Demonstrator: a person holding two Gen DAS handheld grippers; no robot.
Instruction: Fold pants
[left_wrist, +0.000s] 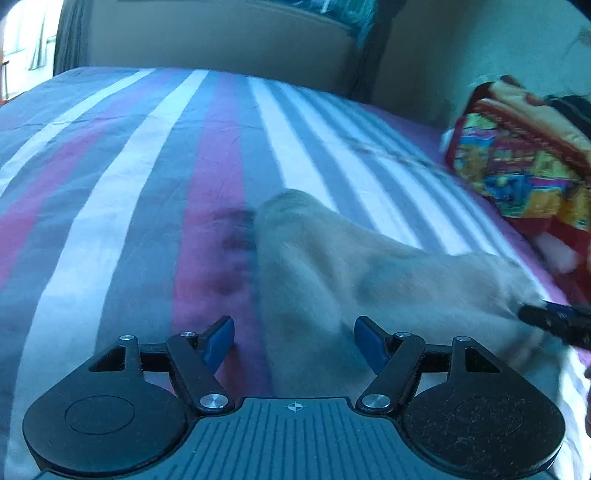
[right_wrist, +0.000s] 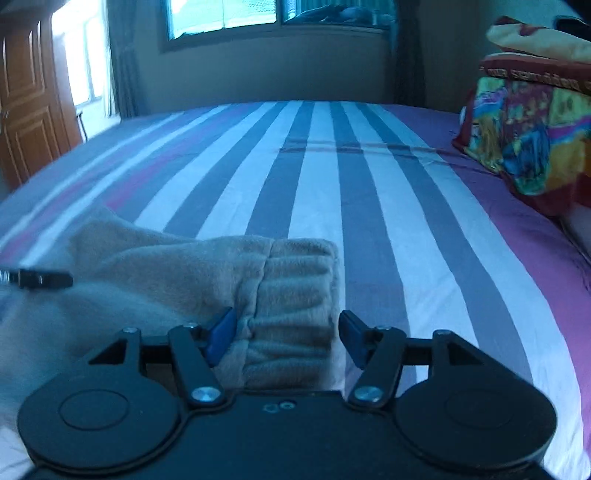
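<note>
Beige fleece pants (left_wrist: 332, 273) lie on the striped bed. In the left wrist view my left gripper (left_wrist: 294, 341) is open, its blue pads astride the near edge of the cloth, not closed on it. In the right wrist view the pants (right_wrist: 177, 280) lie bunched at lower left, with the gathered elastic waistband (right_wrist: 295, 314) between the blue pads of my open right gripper (right_wrist: 287, 336). The tip of the right gripper shows at the right edge of the left wrist view (left_wrist: 554, 321). The tip of the left gripper shows at the left edge of the right wrist view (right_wrist: 37, 278).
The striped bedsheet (right_wrist: 351, 184) stretches ahead to the far wall. A stack of colourful folded blankets (right_wrist: 528, 129) sits at the bed's right side, also in the left wrist view (left_wrist: 517, 162). A wooden door (right_wrist: 29, 110) and windows stand beyond the bed.
</note>
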